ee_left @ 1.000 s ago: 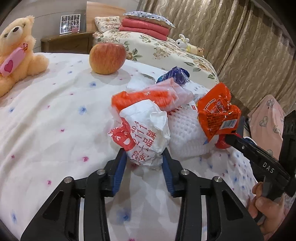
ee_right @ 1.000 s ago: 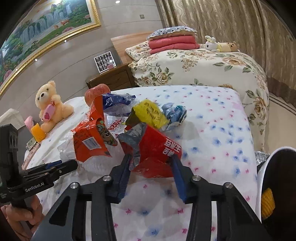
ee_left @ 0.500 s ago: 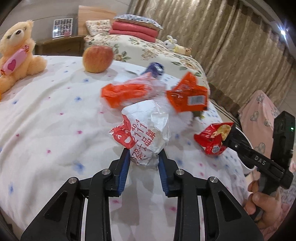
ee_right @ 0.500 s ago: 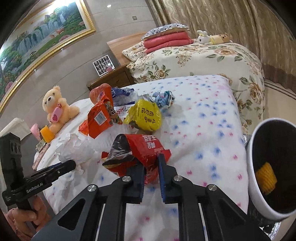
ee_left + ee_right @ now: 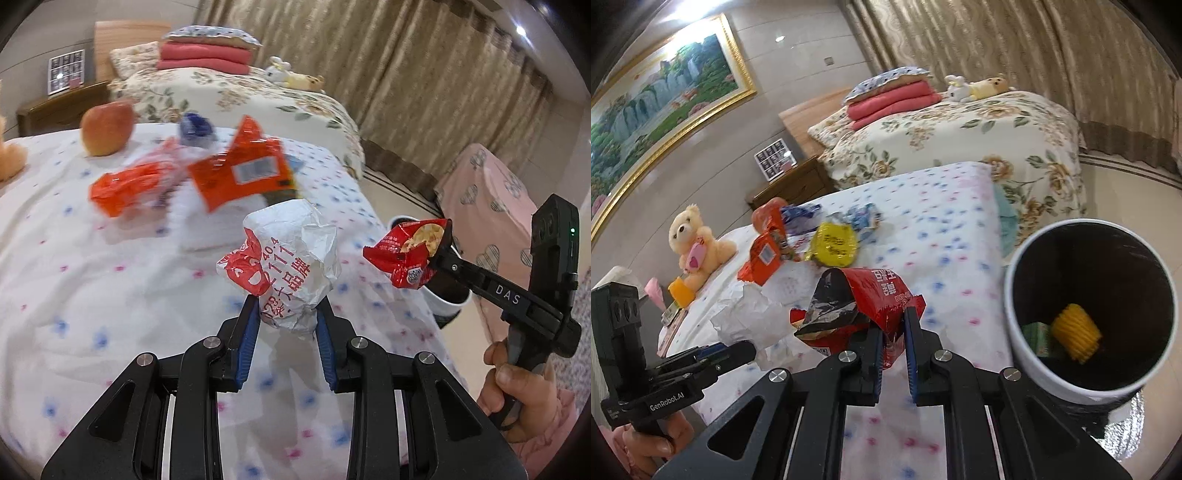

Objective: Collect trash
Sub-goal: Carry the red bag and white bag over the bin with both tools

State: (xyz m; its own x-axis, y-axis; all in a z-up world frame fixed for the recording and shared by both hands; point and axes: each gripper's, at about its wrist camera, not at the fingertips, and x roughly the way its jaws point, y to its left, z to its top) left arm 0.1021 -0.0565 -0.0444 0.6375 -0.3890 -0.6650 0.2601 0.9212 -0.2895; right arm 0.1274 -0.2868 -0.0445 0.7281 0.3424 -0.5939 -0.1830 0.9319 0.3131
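My left tongs [image 5: 286, 319] pinched the white wrapper [image 5: 282, 266]; my right tongs [image 5: 892, 332], just closing, clamped the red packet [image 5: 857, 306]. The bin [image 5: 1034, 354] stood right of them.

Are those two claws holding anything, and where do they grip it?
Left claw pinches the crumpled white wrapper by its lower end. Right claw clamps the red snack bag at its bottom edge.

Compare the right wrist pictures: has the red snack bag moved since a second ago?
Yes. The red snack bag, pinched in the right gripper, has left the wrapper pile by the yellow packet and come near the white bin.
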